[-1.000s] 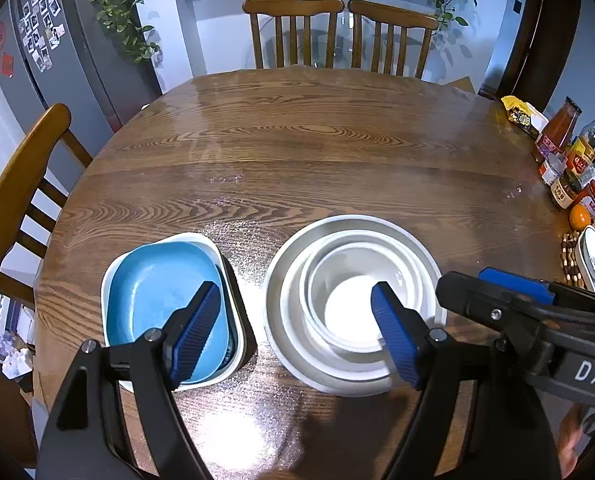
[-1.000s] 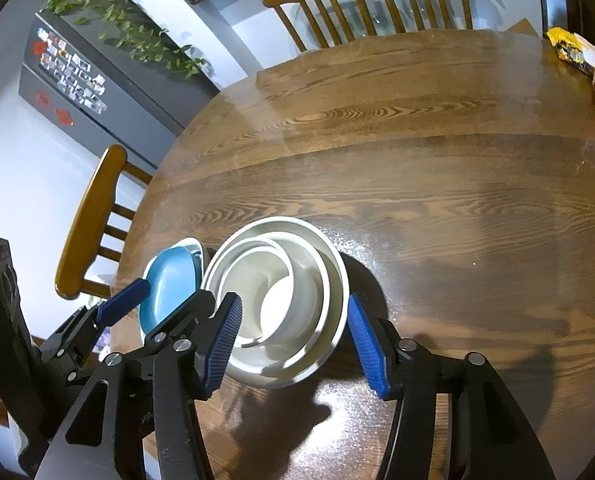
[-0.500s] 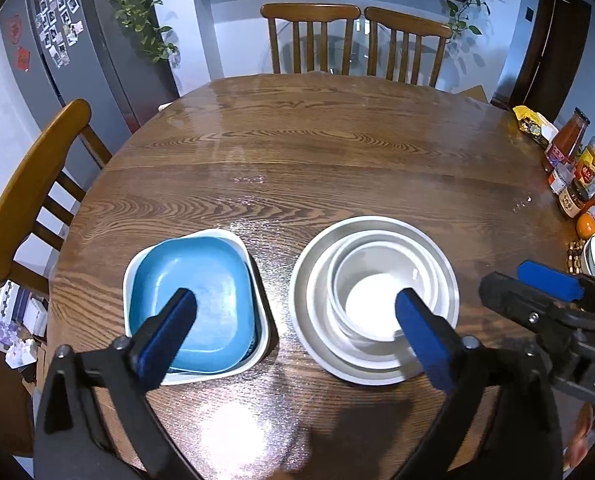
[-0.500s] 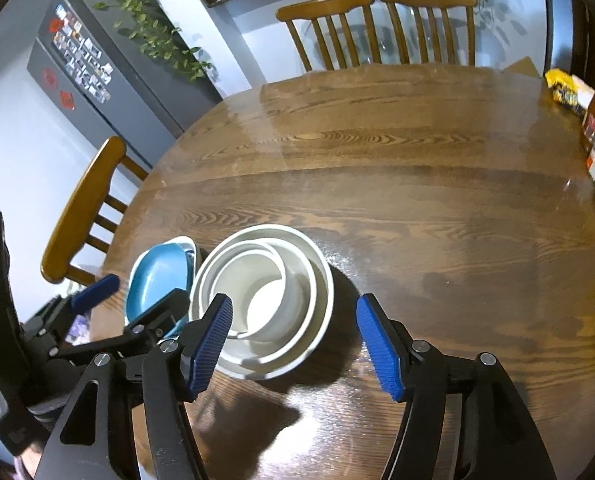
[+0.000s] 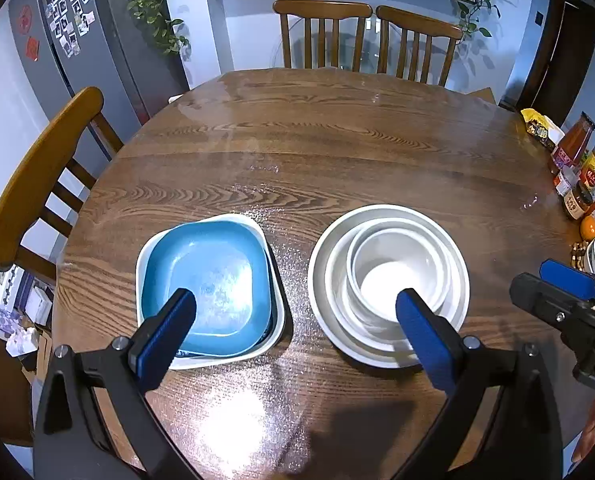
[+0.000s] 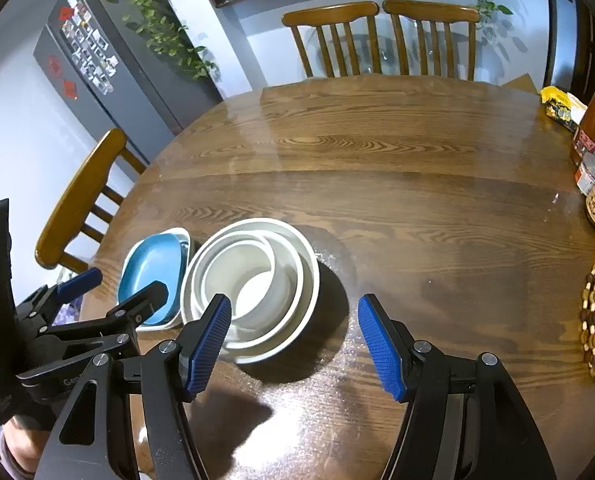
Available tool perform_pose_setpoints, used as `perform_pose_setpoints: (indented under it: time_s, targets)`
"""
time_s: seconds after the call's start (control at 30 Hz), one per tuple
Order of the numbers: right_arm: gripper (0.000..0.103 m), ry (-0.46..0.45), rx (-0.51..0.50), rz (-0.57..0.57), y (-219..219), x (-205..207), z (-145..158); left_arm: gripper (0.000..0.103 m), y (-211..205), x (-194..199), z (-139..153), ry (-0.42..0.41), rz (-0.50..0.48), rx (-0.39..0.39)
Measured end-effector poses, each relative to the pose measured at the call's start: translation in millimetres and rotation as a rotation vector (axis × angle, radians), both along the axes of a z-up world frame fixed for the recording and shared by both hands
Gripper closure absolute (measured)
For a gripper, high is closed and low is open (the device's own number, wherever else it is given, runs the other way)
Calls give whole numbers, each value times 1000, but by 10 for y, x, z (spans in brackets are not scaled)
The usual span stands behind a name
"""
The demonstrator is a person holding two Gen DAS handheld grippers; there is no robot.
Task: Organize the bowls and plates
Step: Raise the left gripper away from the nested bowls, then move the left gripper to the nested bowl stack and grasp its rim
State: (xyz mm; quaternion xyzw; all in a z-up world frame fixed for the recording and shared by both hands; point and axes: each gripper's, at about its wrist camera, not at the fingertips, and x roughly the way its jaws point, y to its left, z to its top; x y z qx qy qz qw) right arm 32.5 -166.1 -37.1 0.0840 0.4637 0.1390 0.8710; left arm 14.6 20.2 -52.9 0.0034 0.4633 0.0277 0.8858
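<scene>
While both claws gape empty, the bowl stack [image 6: 253, 284] sits just beyond the right claw [image 6: 293, 344].

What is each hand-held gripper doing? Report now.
Left hand-held gripper: open, holding nothing, jaws just widened.
Right hand-held gripper: open, holding nothing, jaws just widened.

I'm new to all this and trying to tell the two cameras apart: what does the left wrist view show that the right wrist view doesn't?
Only the left wrist view looks straight down on the blue plate, nested in a white square dish, and frames the whole left tool, jaws wide open and empty.

Only the right wrist view frames the whole right tool, also open and empty, and part of a hand at the lower left.

Both show the stacked white bowls, the round wooden table and jars along its right edge.
</scene>
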Motion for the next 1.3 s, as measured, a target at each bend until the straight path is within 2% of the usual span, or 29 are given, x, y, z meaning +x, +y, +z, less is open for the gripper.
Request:
perform_pose_setpoints:
  time_s: [0.5,0.77,0.87,1.0,1.17,1.23,1.3]
  targets:
    - [36,55,-11,96,174,190,7,3,180,-28,-15,23,28,-68]
    - [36,85,48,76,153,179,-78,3,454,-4,-58,56,83,-191]
    - [36,91,103,46,89,160,-112,5,498,1,-81,59,96,-230]
    - [36,116,184,-19,-40,155,-233,16,487,18,-120,71,96,-279]
    - [36,131,185,-56,-108,160,-314,23,489,50,-155,86,96,-319]
    - [36,126,181,-72,-126,164,-322,36,496,73,-157,86,90,-327]
    - [41,124,177,-81,-138,179,-337,37,504,101,-170,91,81,-330]
